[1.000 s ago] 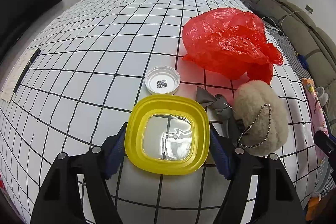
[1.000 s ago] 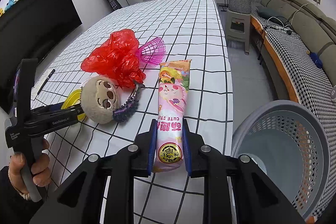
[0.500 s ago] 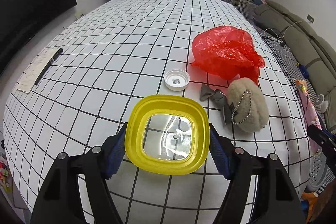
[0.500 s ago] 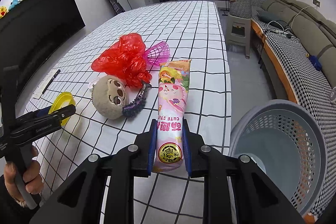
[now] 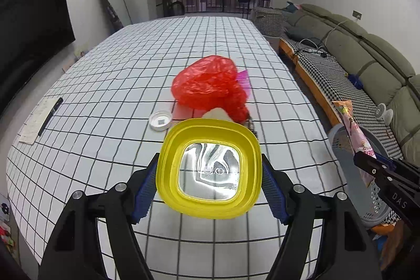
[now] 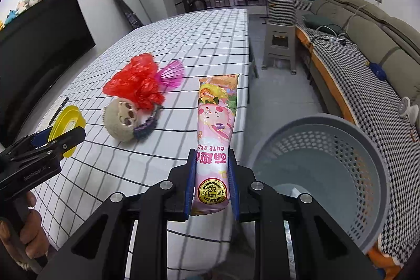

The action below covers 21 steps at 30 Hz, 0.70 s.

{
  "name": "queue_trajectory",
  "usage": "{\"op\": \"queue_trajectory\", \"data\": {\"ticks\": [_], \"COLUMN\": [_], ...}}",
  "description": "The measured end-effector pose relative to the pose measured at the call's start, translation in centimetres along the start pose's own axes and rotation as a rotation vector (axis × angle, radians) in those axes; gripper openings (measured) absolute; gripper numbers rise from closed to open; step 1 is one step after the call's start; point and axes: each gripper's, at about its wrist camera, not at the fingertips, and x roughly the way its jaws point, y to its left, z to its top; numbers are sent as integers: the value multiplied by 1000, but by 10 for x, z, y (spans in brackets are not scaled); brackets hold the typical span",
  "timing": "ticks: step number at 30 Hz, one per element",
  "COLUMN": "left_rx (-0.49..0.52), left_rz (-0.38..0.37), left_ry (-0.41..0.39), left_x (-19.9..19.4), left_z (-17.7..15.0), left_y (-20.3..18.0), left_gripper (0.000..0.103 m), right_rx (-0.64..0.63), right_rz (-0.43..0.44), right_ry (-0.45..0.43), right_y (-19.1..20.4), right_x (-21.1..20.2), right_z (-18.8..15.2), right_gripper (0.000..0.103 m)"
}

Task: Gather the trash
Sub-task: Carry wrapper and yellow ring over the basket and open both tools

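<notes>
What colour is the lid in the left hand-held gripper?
The lid is yellow with a clear centre, best seen in the left wrist view.

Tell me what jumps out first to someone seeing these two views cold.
The yellow lid clamped in the left tongs fills the middle of the left wrist view, held above the checked tablecloth. Behind it lies a crumpled red plastic bag. In the right wrist view, the right tongs pinch a pink snack wrapper upright, beside the grey mesh basket on the floor.
</notes>
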Motion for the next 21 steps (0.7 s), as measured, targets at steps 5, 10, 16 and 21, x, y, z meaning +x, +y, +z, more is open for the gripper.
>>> {"op": "queue_trajectory", "data": {"ticks": [5,10,16,21], "left_rx": [68,121,183,179], "left_rz": [-61,-125,-169,-192], "left_ry": [-26,-8,22,63], "left_x": [-2,4,18,36], "left_z": [3,6,2,-5], "left_y": [-46,-98,-150,-178], "left_gripper": [70,70,70,70], "right_rx": [51,122,195,204], "right_rz": [-58,-100,-135,-157], "right_ry": [-11,-2,22,41], "right_y": [-37,-82,-130,-153], "right_x": [-16,-23,-24,-25], "right_z": [-8,-22,-37,-44], "right_gripper": [22,22,22,23]}}
